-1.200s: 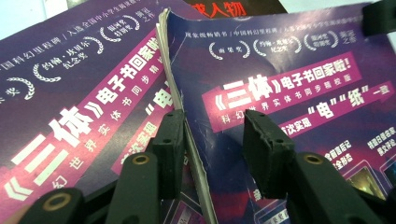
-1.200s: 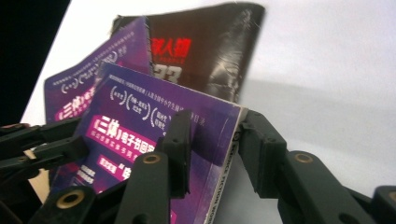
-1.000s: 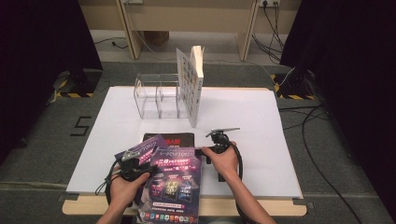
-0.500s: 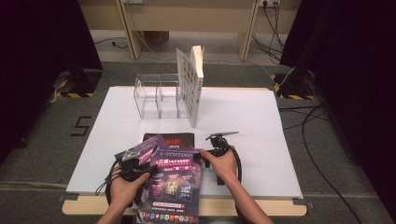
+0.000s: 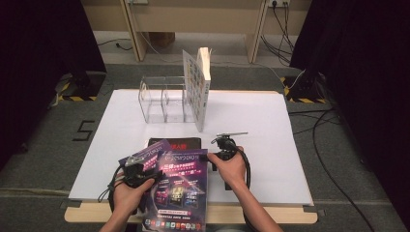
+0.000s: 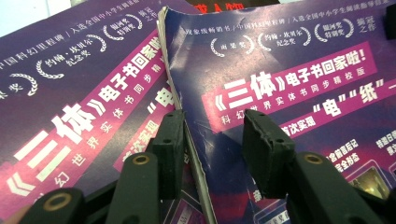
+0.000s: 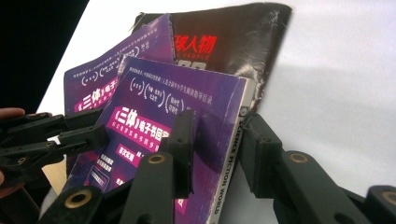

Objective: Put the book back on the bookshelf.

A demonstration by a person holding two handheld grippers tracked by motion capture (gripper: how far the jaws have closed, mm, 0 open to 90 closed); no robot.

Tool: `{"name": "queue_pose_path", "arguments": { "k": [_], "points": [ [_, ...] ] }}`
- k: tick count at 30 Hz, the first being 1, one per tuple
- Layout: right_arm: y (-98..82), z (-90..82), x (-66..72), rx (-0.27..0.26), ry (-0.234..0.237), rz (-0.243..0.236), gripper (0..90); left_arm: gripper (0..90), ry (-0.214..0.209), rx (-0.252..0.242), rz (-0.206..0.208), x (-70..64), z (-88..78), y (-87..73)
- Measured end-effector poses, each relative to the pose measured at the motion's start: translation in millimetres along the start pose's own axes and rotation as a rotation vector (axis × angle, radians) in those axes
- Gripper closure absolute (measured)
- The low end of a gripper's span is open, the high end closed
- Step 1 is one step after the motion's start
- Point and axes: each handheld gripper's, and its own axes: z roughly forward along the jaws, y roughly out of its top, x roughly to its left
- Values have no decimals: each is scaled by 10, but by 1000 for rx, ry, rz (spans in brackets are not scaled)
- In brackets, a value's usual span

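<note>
Right gripper [image 7: 212,149] jaws lately closing round magazine [image 7: 196,116] spine.

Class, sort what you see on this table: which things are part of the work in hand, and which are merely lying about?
In the work:
- top purple glossy magazine
- second purple magazine beneath it
- left hand-held gripper
- right hand-held gripper, jaws just closing around the top magazine's spine

Lying about:
- black magazine with red lettering
- clear acrylic rack
- upright book with patterned cover

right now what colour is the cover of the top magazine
Purple, with a magenta banner and white lettering on the top magazine; clearest in the left gripper view.
</note>
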Motion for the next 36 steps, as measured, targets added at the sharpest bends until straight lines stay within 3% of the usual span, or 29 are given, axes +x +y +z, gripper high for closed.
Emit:
{"name": "queue_pose_path", "arguments": {
  "k": [9, 17, 28, 36],
  "points": [
    [33, -43, 89, -6, -20, -52, 694, 588, -10, -5, -19, 17, -5, -2],
    [40, 47, -31, -10, 50, 17, 663, 588, 8, -3, -15, 24, -7, 0],
    [0, 268, -256, 25, 62, 90, 620, 602, 23, -8, -8, 16, -5, -7],
    [-55, 359, -273, 54, 75, 109, 583, 602, 23, -6, -8, 17, -5, -4]
  ]
}}
